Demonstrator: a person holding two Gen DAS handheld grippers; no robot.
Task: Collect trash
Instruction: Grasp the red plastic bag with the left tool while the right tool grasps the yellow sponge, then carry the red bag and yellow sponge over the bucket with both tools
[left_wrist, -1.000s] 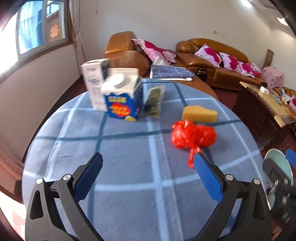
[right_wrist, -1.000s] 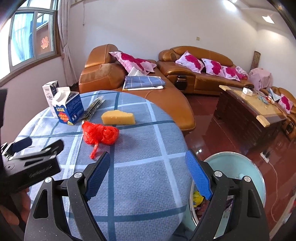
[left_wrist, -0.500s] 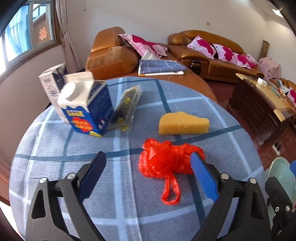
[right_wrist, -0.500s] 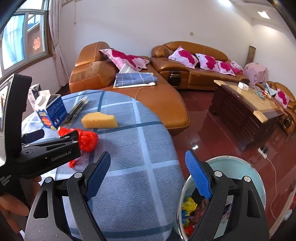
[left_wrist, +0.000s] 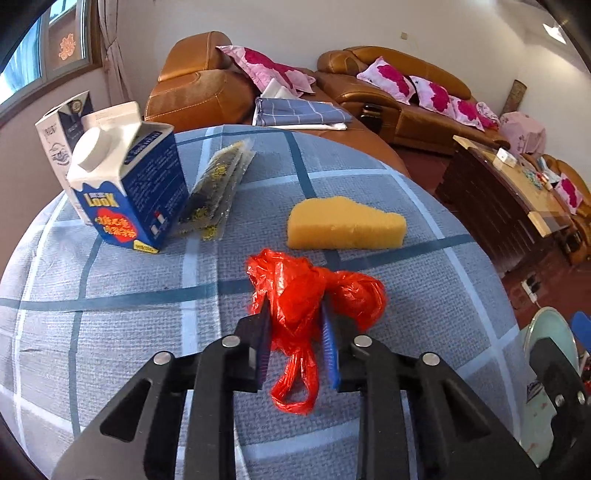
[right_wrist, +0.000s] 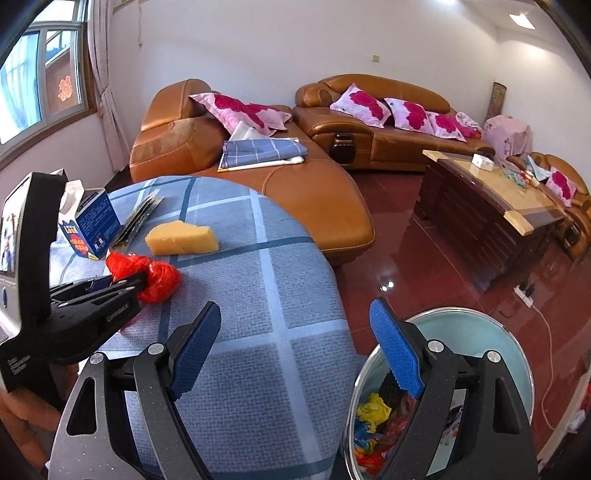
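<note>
A living room with tan leather sofas, pink cushions and a red tiled floor. In front stands a round bench (left_wrist: 424, 295) under a blue checked cloth.

The left gripper (left_wrist: 295, 343) has its jaws pressed in on a crumpled red plastic bag (left_wrist: 314, 295), pinching it at the knotted middle while it seems to rest on the cloth, near the bench's right edge. The bag is thin and glossy, bunched into a loose ball, with a looped handle trailing back between the jaws.

The right gripper (right_wrist: 295, 350) hangs with jaws spread wide and holding nothing, over the bench's edge and a pale green bin (right_wrist: 517, 343) on the floor, which already holds bright scraps.

The step in hand looks like the grasp of the bag. Next it would need lifting clear and carrying right, over the edge, to drop into the bin.

Farther back on the bench lie a yellow sponge (left_wrist: 345, 223), a blue carton (left_wrist: 129, 188), a white carton (left_wrist: 59, 125) and a flat wrapper (left_wrist: 218, 192), all untouched.
</note>
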